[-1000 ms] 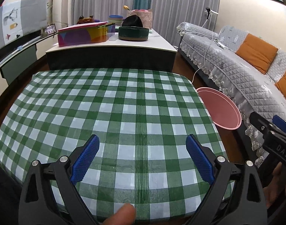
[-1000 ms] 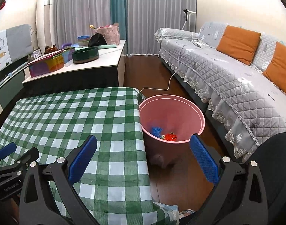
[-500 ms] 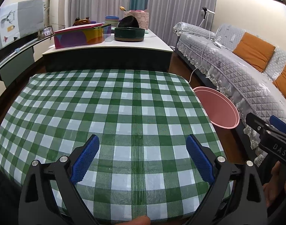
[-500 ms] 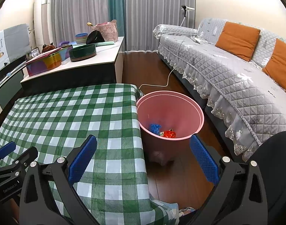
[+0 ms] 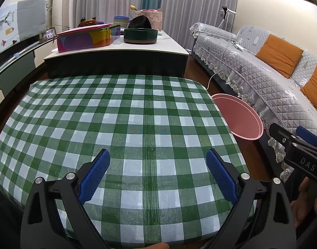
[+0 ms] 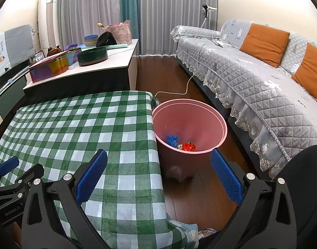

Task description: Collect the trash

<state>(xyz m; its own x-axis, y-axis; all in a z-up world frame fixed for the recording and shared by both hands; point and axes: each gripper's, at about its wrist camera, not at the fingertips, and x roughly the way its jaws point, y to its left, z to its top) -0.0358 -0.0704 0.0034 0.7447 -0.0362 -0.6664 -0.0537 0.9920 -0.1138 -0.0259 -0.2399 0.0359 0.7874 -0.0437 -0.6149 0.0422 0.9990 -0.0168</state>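
A pink bin stands on the floor at the right edge of the table with the green checked cloth. Inside it lie a blue crumpled wrapper and a red wrapper. The bin's rim also shows in the left wrist view. My left gripper is open and empty above the near part of the cloth. My right gripper is open and empty above the table's right edge, short of the bin. I see no trash on the cloth.
A low white-topped cabinet behind the table carries a coloured box, a dark green round tray and bowls. A grey quilted sofa with orange cushions runs along the right. A white cable lies on the wooden floor.
Both grippers have drawn back and risen a little from the table, so more of the cloth and the room shows. Both stay open and empty.
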